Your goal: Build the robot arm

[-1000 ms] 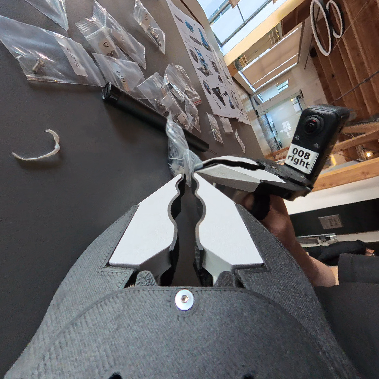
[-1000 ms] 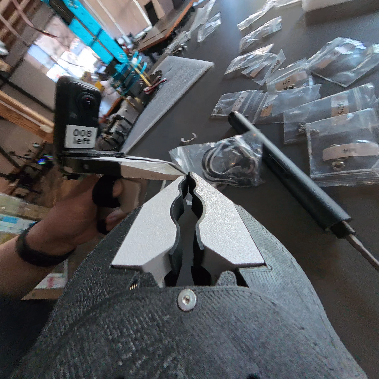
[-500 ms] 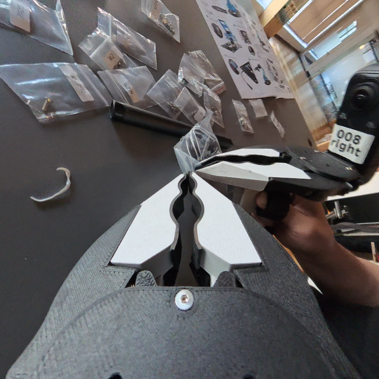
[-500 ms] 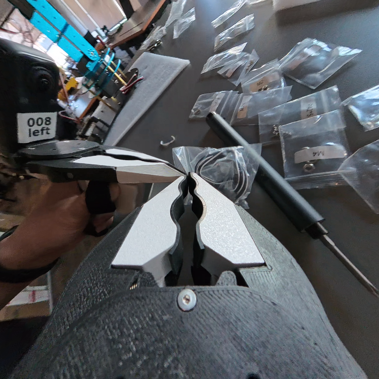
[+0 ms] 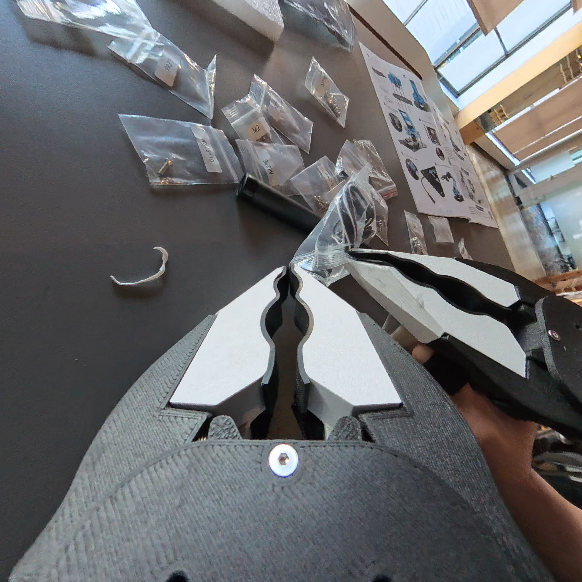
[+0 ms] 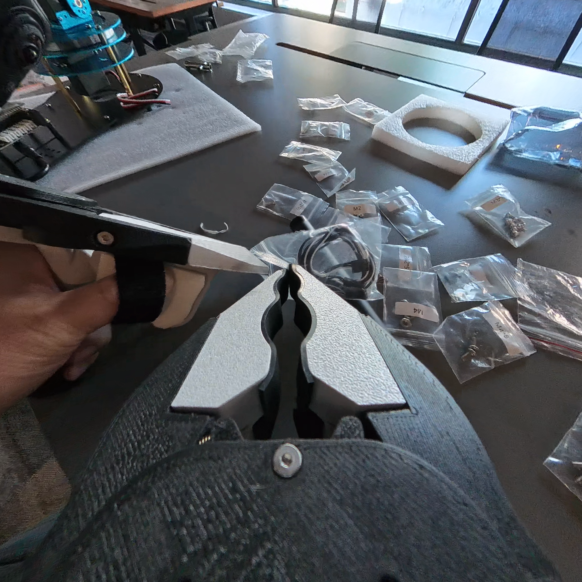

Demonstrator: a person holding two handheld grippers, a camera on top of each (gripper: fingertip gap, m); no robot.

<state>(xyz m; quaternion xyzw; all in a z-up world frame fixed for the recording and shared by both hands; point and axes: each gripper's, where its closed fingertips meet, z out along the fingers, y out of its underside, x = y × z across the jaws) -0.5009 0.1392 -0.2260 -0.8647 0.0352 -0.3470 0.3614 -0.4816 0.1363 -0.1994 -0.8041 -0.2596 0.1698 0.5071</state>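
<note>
A clear plastic bag [image 5: 343, 226] with coiled black cable inside is held just above the dark table [image 5: 78, 315]. My left gripper [image 5: 289, 271] is shut on the bag's near corner. My right gripper [image 5: 350, 255] comes in from the right and is shut on the bag's edge a short way along. In the right wrist view my right gripper [image 6: 289, 268] pinches the bag [image 6: 337, 261] at its lower left, and my left gripper [image 6: 264, 267] meets it from the left, held by a hand [image 6: 47, 315].
A black rod-shaped tool [image 5: 274, 204] lies under the bag. Several small labelled bags of screws [image 6: 409, 302] lie around it. Also on the table are a white curved scrap [image 5: 141, 274], a printed sheet [image 5: 425, 126], a white foam block [image 6: 437, 132], a silver bag [image 6: 544, 138] and a grey pad [image 6: 157, 126] with a blue assembly [image 6: 85, 41]. My left and right fingertips are right by each other.
Both grippers have stayed shut on the bag. They have turned, and their tips have drawn a little apart along the bag's edge. The bag now stands up more between them.
</note>
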